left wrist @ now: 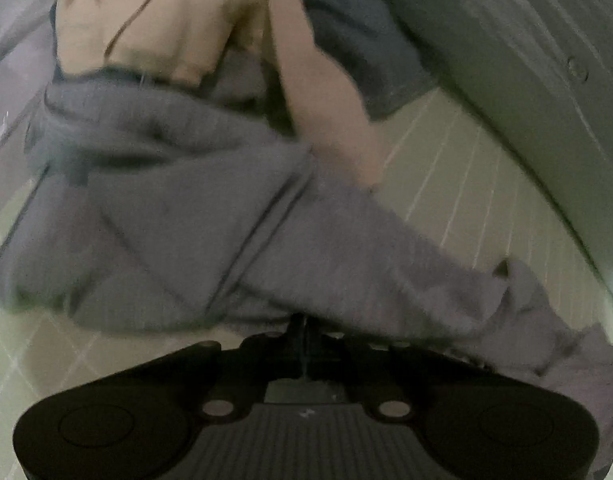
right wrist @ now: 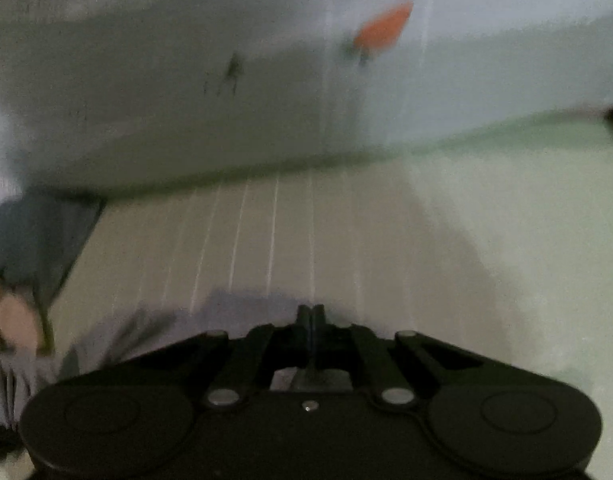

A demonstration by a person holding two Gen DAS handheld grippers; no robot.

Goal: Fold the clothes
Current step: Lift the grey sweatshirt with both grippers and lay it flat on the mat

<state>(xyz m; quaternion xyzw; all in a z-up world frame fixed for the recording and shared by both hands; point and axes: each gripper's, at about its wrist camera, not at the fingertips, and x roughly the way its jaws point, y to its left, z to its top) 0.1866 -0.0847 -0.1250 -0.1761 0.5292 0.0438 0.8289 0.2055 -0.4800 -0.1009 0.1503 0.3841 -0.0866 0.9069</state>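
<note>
Grey garment (left wrist: 210, 216) is pinched by left gripper (left wrist: 304, 322) and right gripper (right wrist: 311, 312), both pressed together, probably to lift an edge for folding.

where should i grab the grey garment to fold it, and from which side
Grip the grey garment along its near hem, where the left gripper is already shut on the edge. Come from the near side, low over the striped surface: the cloth lies spread away from there, so that edge is the free one. Blur hides finer seams.
</note>
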